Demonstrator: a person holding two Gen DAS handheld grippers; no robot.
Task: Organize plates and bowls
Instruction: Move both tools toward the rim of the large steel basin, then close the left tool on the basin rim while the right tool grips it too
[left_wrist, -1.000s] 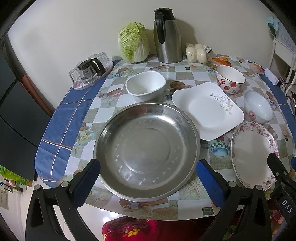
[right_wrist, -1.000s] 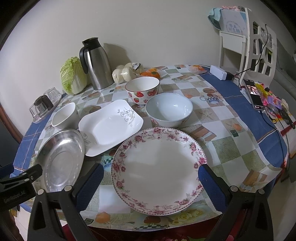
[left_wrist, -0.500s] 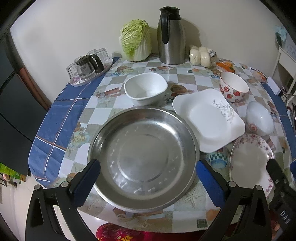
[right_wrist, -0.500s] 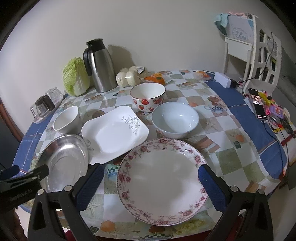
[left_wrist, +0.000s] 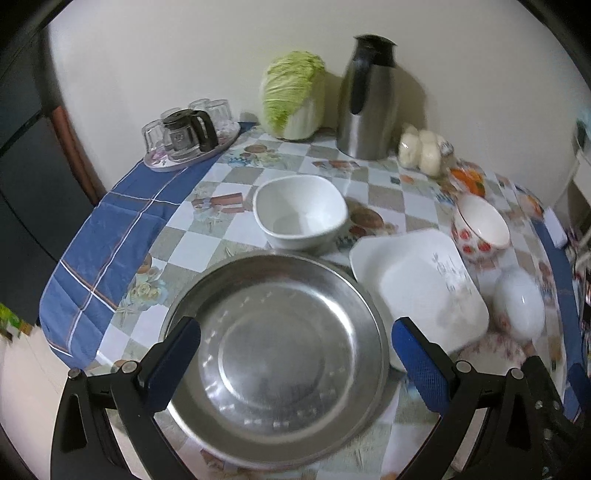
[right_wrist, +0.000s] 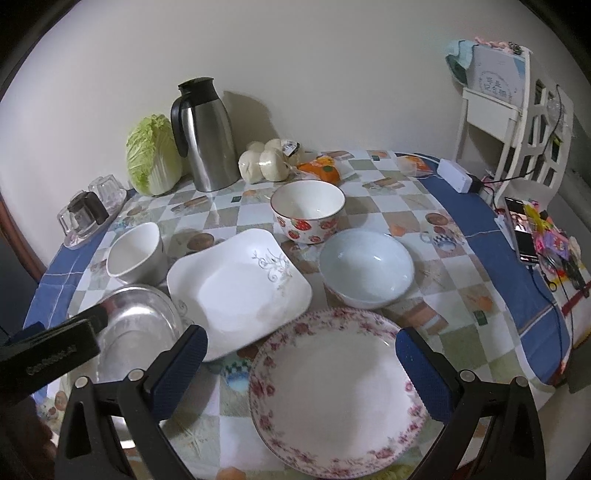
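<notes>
Jaws of the left gripper (left_wrist: 295, 354) are held wide over the steel plate (left_wrist: 275, 358). The right gripper (right_wrist: 301, 363) is spread wide too, the floral plate (right_wrist: 338, 402) framed between its fingers.

Plain cream wall (right_wrist: 332, 55) behind, evenly lit, soft shadows. Round desk (right_wrist: 417, 206) covered in checkered patterned cloth with blue border. White openwork wooden chair (right_wrist: 517, 122) at right by the wall. Dark brown-edged door or cabinet (left_wrist: 33, 177) at left.

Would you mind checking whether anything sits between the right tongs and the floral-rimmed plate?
Nothing visible does. The right tongs are open directly over the floral-rimmed plate, which is empty; the square white plate lies beyond, off to the left.
</notes>
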